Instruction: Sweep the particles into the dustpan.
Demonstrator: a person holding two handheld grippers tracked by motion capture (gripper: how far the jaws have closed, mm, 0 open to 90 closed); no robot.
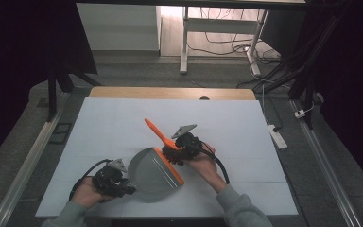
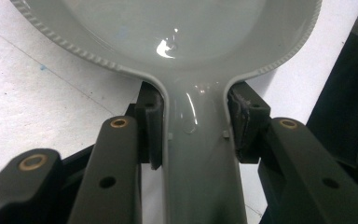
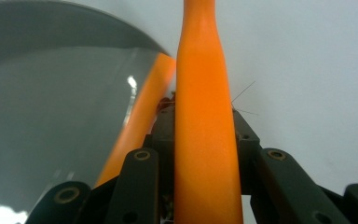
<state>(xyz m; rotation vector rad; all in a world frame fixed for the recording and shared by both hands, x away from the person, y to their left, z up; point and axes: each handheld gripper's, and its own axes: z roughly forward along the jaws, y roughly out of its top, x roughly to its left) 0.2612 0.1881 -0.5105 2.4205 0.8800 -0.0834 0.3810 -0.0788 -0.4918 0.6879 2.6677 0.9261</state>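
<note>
A grey dustpan (image 1: 151, 175) with an orange front lip (image 1: 171, 166) lies on the white table near its front edge. My left gripper (image 1: 122, 182) is shut on the dustpan's grey handle (image 2: 198, 163), with its pads (image 2: 151, 126) pressed on both sides where the handle meets the pan (image 2: 191, 37). My right gripper (image 1: 177, 149) is shut on an orange brush handle (image 1: 157, 130), which sticks up and away toward the table's middle. In the right gripper view the handle (image 3: 205, 93) runs straight up between the jaws, and the dustpan (image 3: 51, 116) lies close at the left.
The white table top (image 1: 123, 123) spreads out behind and to both sides of the hands. A wooden strip (image 1: 170, 92) borders its far edge. On the floor to the right lies a power strip (image 1: 278, 135), with a white desk frame (image 1: 184, 47) and cables beyond.
</note>
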